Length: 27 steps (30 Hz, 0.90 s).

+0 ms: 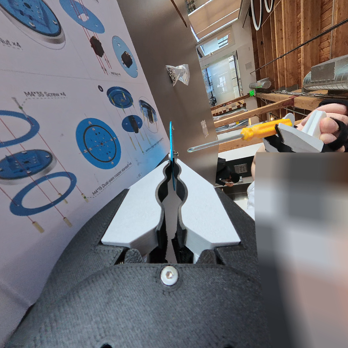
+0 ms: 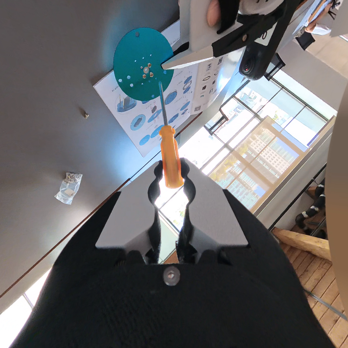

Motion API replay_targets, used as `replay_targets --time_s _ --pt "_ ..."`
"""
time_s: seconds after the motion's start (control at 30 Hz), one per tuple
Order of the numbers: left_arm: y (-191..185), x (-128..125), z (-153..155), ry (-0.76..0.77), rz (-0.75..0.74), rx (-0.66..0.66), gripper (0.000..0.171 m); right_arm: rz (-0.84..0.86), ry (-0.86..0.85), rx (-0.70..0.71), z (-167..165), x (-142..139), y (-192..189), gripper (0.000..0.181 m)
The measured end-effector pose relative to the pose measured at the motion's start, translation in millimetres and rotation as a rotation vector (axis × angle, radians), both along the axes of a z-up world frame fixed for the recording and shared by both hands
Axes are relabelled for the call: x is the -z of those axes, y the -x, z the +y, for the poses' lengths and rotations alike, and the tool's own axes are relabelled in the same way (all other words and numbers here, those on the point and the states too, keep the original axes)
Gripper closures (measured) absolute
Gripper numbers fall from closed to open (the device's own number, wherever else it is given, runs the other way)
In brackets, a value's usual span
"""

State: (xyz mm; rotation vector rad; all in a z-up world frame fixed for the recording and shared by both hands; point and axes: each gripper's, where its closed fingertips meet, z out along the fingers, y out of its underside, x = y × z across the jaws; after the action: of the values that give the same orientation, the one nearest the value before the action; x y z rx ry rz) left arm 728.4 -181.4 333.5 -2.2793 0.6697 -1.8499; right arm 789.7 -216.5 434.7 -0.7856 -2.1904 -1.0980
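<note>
My left gripper (image 1: 172, 165) is shut on a thin blue round plate (image 1: 171, 139), seen edge-on here, held up above the table. The plate's face (image 2: 143, 66) with several holes and brass nuts shows in the right wrist view, pinched by the left gripper (image 2: 163, 66). My right gripper (image 2: 171, 169) is shut on the orange handle of a screwdriver (image 2: 170, 156). Its steel shaft points at the plate, with the tip just short of the nuts. The screwdriver (image 1: 259, 130) and the right gripper (image 1: 280, 131) also show in the left wrist view, tip a little to the right of the plate.
An open assembly sheet (image 1: 66, 113) with blue part drawings lies on the grey table (image 2: 47, 94). A clear bag of screws (image 2: 68, 186) and a loose small fastener (image 2: 86, 115) lie on the table. Windows and a wooden ceiling are behind. Some 12 cm of space lies between my two pairs of fingers. The left tips stand about 12 cm off the loose small fastener (image 2: 86, 115).
</note>
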Motion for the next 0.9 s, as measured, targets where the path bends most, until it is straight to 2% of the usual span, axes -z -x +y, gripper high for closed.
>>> replay_targets --time_s 0.33,0.9 --pt "1.0 9.3 3.1 0.017 0.033 -0.003 0.171 -0.087 0.004 -0.028 1.6 13.5 3.7 0.163" --pt "0.2 9.1 2.0 0.003 0.033 0.004 0.171 -0.095 0.016 -0.024 2.6 16.0 6.9 0.163"
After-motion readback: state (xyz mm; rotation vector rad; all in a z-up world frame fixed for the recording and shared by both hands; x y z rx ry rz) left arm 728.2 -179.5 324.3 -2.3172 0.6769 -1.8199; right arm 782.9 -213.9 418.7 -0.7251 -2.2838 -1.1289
